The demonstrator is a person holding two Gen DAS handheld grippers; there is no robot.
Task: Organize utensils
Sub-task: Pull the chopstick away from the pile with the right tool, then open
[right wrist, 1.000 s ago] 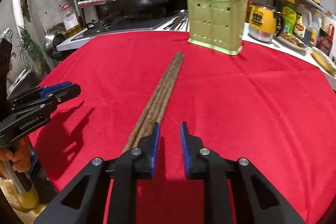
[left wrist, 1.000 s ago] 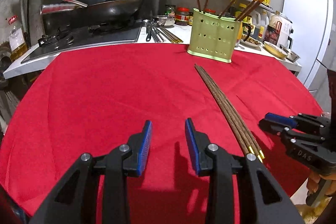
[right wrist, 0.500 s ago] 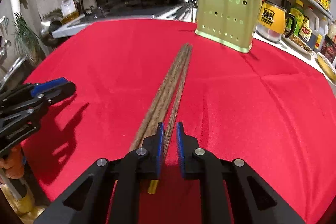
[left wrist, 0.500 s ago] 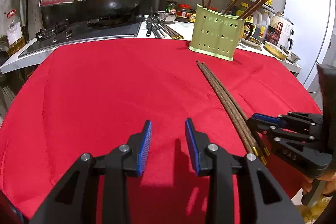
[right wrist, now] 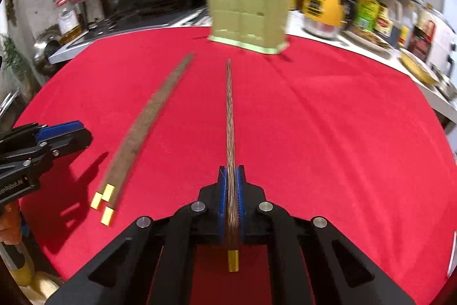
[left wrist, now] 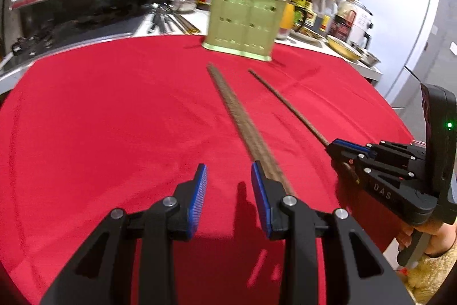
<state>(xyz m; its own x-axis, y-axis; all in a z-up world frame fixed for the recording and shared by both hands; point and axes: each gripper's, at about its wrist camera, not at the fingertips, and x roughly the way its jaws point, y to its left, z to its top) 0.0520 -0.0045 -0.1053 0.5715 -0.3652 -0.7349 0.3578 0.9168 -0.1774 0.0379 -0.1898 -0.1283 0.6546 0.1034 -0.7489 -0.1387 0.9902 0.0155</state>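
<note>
On the red-clothed desk (right wrist: 328,139), a green utensil holder (right wrist: 248,16) stands at the far edge with several chopsticks upright in it. Nearer than the holder lies a bundle of chopsticks (right wrist: 142,130), with the left gripper (left wrist: 228,185) beside its near end, fingers spread and empty. Right of that bundle, the right gripper (right wrist: 232,202) pinches a single chopstick (right wrist: 230,110) near its gold-capped end, tip pointing toward the holder.

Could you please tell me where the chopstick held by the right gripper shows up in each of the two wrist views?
Left wrist view: the held chopstick runs diagonally at right of centre, ending in the right gripper.
Right wrist view: it stands at centre, clamped between the fingers.
Shared landmark: the green utensil holder at the far edge of the red cloth in both views.
</note>
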